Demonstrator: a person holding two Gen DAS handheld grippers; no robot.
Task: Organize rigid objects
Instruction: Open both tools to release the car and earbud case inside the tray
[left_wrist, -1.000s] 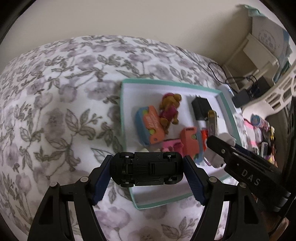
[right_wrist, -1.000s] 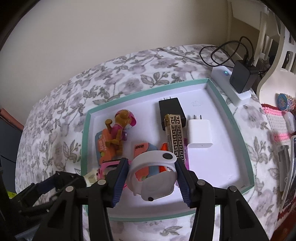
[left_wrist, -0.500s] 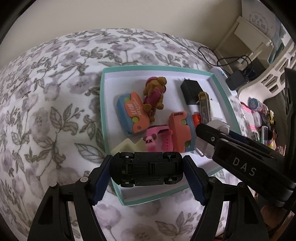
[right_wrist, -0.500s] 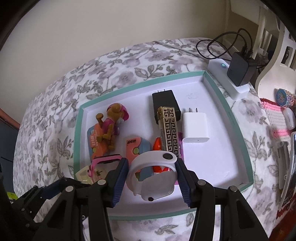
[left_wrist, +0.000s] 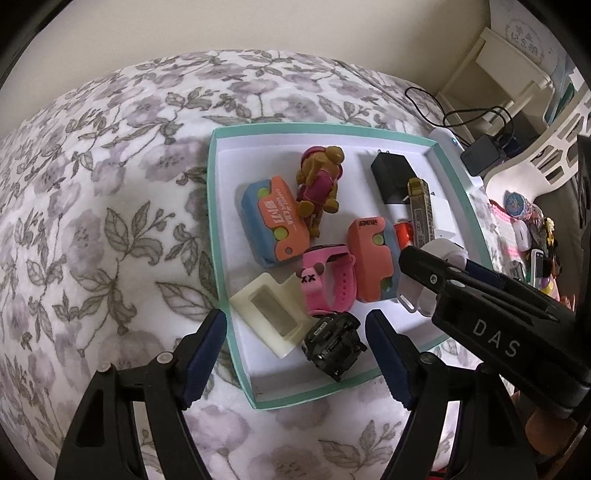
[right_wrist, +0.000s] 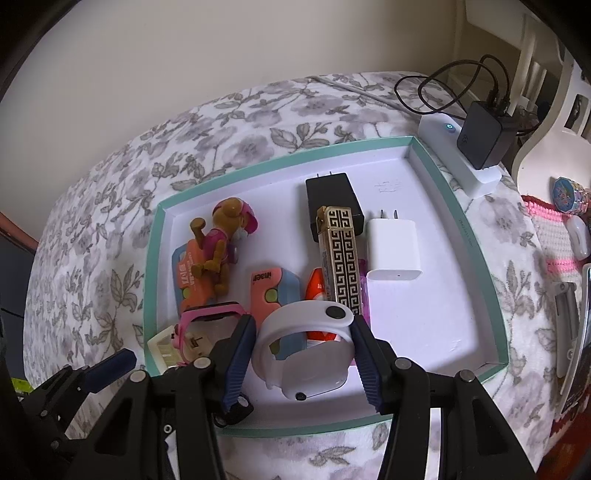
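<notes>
Tongs (left_wrist: 295, 339) above crowded tray (left_wrist: 218, 206)

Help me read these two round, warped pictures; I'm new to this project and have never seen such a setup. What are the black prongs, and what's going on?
No robot here: a person holds a two-finger gripper in each hand, and a fisheye camera on each looks along its fingers. One picture is from the left gripper, whose jaws stand open above a small black toy car lying in a teal-rimmed tray on a flowered bedspread. The other is from the right gripper, shut on a white wristband over the same tray. The tray also holds a pink watch, a toy dog figure, a black charger and a white charger.
</notes>
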